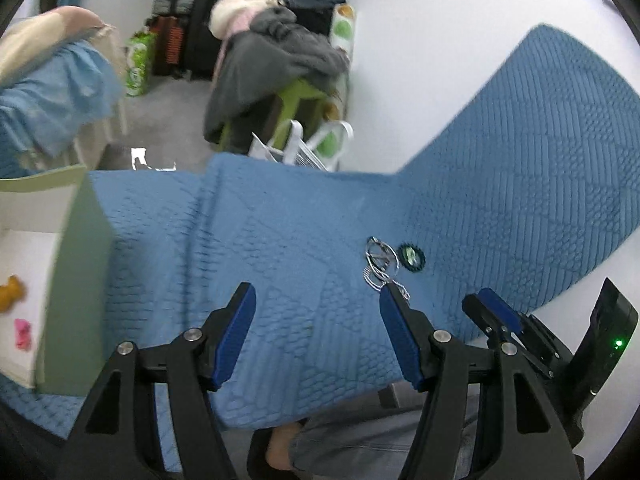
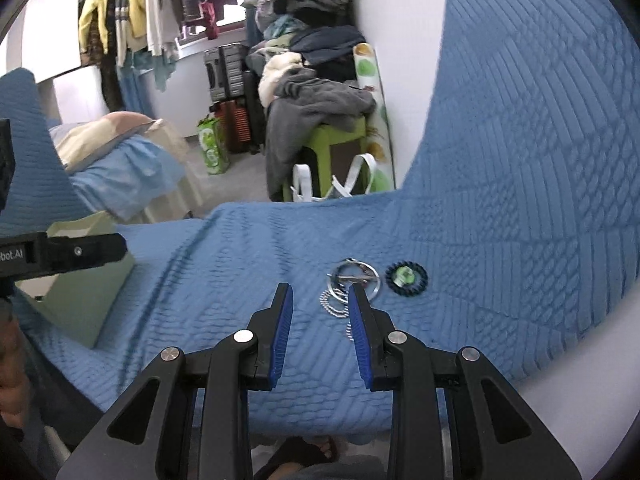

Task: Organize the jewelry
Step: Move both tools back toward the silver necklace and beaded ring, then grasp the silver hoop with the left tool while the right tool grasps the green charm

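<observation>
A tangle of silver rings and chain [image 1: 380, 262] [image 2: 350, 280] lies on the blue quilted cloth [image 1: 280, 240] [image 2: 480, 200]. A dark round brooch with a green centre [image 1: 412, 258] [image 2: 406, 278] lies just right of it. My left gripper [image 1: 318, 300] is open and empty above the cloth, left of the silver tangle. My right gripper [image 2: 320, 300] is open and empty, its right finger beside the chain; it shows at the right of the left wrist view [image 1: 496, 312]. A pale green box [image 1: 76, 280] [image 2: 88, 280] with white inside holds an orange piece [image 1: 10, 290] and a pink piece [image 1: 23, 332].
Beyond the cloth's far edge are a green stool piled with clothes [image 2: 320, 120], suitcases [image 2: 228, 80], a green bag [image 2: 212, 144], a white rack [image 1: 304, 148] and a bed [image 2: 120, 152]. A white wall [image 1: 420, 60] rises on the right. My foot [image 2: 304, 456] shows below.
</observation>
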